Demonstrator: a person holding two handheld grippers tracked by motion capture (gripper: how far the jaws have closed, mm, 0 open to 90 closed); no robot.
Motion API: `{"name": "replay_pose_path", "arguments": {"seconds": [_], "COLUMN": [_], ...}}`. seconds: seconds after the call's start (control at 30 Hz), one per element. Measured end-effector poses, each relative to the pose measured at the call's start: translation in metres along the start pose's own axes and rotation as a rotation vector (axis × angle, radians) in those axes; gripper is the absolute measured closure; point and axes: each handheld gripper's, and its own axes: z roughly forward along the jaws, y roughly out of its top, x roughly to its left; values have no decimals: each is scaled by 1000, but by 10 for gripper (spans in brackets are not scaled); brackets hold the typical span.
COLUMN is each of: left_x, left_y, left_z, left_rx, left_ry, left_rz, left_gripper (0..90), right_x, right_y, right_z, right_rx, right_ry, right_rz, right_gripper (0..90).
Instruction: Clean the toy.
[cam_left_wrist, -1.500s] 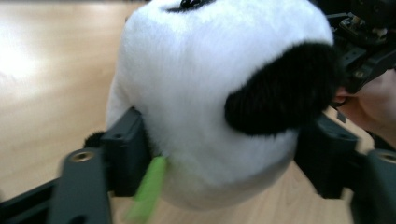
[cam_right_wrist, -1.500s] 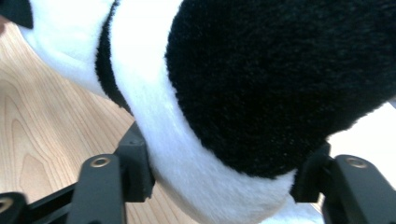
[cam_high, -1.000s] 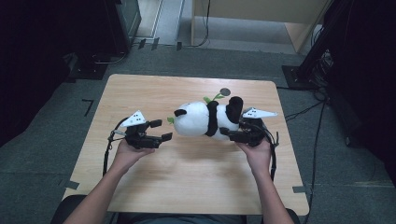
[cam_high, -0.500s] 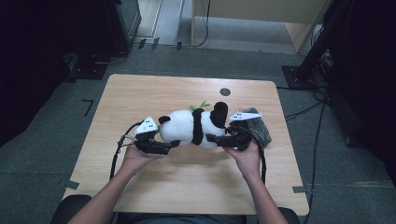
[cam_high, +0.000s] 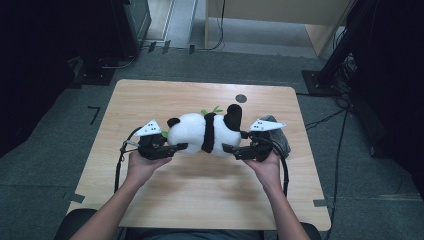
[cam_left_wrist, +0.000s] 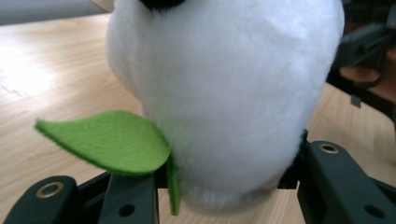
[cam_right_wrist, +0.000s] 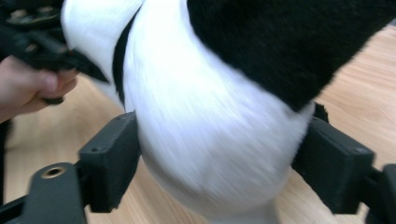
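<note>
A black-and-white panda plush (cam_high: 205, 132) with green felt leaves (cam_high: 212, 109) lies on its side across the middle of the wooden table (cam_high: 200, 200). My left gripper (cam_high: 179, 141) has just been closing, and its jaws press into the white head (cam_left_wrist: 224, 84) beside a green leaf (cam_left_wrist: 107, 140). My right gripper (cam_high: 232, 141) has just been opening. Its two pads stand wide on either side of the plush's white rear (cam_right_wrist: 210, 130), under a black leg, touching it lightly at most. A person's hand holds the left gripper (cam_right_wrist: 42, 37) farther off.
A grey crumpled cloth (cam_high: 279, 134) lies just behind the right hand. A small dark round mark (cam_high: 241, 98) sits near the table's far edge. Cables and dark equipment stand on the floor around the table.
The right gripper carried the panda leftward to the left gripper, which came in to meet it. The left jaws now sit on the head, and the grey cloth is uncovered.
</note>
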Motion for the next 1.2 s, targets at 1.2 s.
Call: {"name": "replay_pose_path", "arguments": {"seconds": [1.2], "left_x": [11], "left_y": [-13], "left_z": [16], "left_rx": [83], "left_ry": [1], "left_rz": [-29], "left_gripper": [260], "right_x": [-3], "right_y": [-9], "right_z": [4], "right_rx": [19], "right_ry": [-55], "right_rz": [129], "right_gripper": [334]}}
